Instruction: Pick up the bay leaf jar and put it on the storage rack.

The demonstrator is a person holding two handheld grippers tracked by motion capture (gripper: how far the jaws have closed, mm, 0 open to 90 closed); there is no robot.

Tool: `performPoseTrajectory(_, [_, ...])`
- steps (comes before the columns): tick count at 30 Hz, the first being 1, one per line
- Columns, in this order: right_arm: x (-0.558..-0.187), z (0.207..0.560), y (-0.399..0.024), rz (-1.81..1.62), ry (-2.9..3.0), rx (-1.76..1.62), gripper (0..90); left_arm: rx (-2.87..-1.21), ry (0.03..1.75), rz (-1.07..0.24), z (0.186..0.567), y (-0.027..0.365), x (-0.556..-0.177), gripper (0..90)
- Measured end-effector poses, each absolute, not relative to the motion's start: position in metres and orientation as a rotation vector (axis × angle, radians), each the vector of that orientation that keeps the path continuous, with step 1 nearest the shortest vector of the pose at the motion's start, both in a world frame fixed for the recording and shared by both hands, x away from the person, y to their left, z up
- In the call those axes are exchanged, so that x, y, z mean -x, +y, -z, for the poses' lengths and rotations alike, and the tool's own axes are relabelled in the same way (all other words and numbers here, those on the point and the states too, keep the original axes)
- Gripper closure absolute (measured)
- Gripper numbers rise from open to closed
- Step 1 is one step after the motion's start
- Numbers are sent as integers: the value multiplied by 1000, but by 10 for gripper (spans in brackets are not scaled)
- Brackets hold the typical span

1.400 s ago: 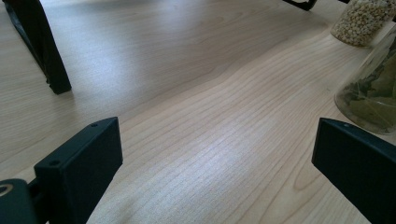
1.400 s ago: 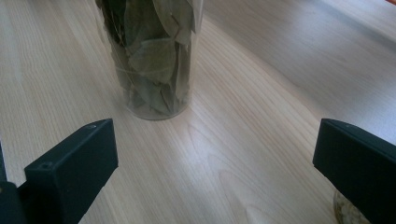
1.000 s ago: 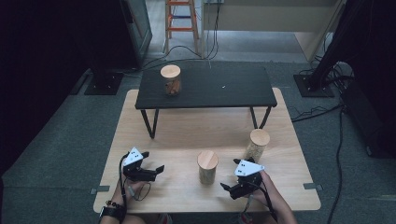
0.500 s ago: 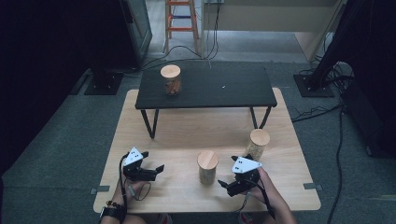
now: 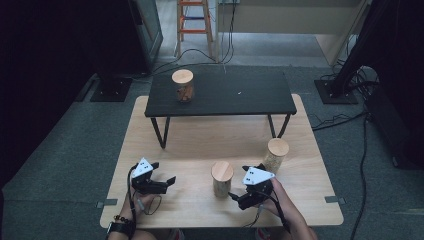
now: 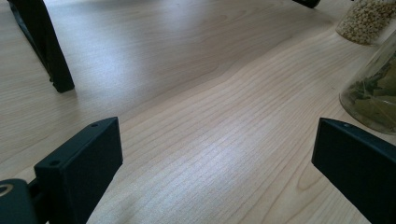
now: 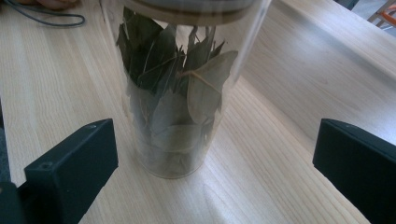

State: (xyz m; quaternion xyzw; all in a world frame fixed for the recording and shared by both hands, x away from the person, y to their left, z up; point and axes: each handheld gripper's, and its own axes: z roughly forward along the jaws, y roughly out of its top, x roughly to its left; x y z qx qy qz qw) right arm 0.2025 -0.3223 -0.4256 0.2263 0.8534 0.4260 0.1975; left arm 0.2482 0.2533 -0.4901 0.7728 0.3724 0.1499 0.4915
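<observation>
A glass jar of bay leaves (image 5: 221,178) with a wooden lid stands on the light wooden table (image 5: 200,140), near its front. My right gripper (image 5: 239,184) is just right of it, open, pointing at it. In the right gripper view the leaf jar (image 7: 180,93) stands upright close ahead, left of centre, between the wide-apart jaws of the gripper (image 7: 215,163), untouched. My left gripper (image 5: 164,173) rests open at the front left, and its own view shows bare wood between the jaws of the gripper (image 6: 215,158).
A second lidded jar (image 5: 275,155), holding pale grains, stands behind my right gripper. A third jar (image 5: 182,85) sits on the low black table (image 5: 240,95) at the back. One black table leg (image 6: 46,46) is ahead-left of my left gripper. The leaf jar (image 6: 373,98) is at its right.
My right gripper has crept a little left toward the leaf jar. The left gripper and the jars have stayed put.
</observation>
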Motion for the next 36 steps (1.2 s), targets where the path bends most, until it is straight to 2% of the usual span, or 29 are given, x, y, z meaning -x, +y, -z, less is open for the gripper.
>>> performPoseTrajectory(36, [-216, 408, -298, -1214, 2392, -601, 25, -1879, 900, -372, 490, 252, -247, 19])
